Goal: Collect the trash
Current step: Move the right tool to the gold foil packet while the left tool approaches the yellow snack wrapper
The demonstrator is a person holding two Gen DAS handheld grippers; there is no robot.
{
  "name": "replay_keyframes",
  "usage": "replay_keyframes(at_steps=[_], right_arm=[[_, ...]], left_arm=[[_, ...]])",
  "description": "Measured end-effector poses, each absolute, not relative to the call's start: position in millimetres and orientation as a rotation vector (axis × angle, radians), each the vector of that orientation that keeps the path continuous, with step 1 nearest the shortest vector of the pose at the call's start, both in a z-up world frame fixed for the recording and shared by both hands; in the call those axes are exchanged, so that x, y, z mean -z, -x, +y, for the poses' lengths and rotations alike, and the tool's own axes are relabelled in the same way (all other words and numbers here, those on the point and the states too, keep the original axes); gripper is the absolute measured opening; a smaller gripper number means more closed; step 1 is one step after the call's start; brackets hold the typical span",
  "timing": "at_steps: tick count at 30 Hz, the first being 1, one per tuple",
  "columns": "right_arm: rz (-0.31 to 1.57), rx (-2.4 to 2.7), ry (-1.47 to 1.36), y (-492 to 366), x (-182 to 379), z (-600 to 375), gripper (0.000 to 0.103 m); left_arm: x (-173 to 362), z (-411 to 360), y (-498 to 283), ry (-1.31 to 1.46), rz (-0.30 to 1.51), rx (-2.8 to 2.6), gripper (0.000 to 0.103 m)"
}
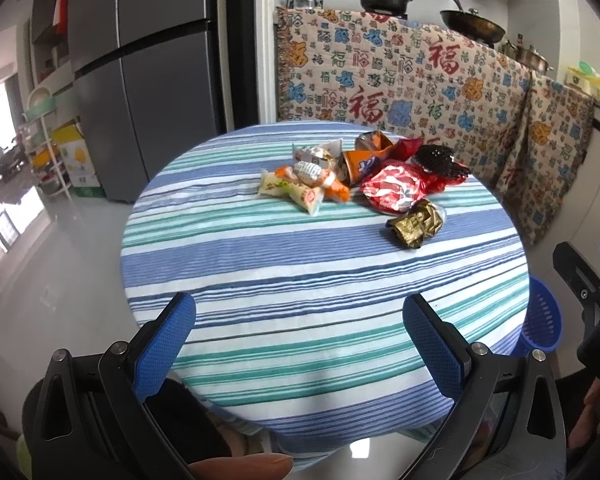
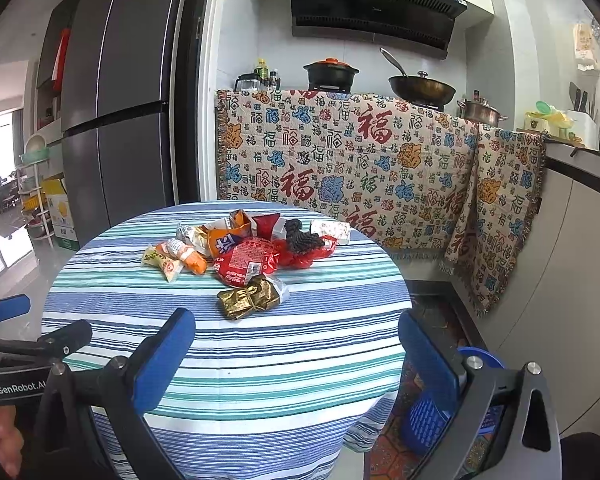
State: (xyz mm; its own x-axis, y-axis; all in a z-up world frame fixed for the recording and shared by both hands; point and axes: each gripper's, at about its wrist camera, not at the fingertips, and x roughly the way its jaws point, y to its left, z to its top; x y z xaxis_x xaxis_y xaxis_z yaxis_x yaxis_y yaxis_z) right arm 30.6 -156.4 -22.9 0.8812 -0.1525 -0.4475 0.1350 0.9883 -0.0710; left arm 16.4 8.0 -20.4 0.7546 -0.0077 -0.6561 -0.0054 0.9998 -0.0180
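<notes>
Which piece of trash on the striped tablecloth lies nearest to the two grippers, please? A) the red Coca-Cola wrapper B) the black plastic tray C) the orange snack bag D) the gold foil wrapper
D: the gold foil wrapper sits at the near edge of the pile, in front of the red Coca-Cola wrapper, with the orange snack bag and black plastic tray farther back.

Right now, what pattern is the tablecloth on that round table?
The tablecloth has blue, teal and white stripes, clearest in the right wrist view.
</notes>
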Motion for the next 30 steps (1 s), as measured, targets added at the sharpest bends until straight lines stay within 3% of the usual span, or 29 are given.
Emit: replay_keyframes(at_steps=[16,30], right_arm=[[0.585,0.144,0.052,-61.4,51.9,-150.6,0.103],[0.761,0.097,-0.077,-136.8,83.4,-142.2,0.103]], left_arm=[[38.2,33.0,-45.4,0.037,0.771,-0.026,0.103],[64.0,44.9,-148.5,-0.112,0.914,0.068,0.103]])
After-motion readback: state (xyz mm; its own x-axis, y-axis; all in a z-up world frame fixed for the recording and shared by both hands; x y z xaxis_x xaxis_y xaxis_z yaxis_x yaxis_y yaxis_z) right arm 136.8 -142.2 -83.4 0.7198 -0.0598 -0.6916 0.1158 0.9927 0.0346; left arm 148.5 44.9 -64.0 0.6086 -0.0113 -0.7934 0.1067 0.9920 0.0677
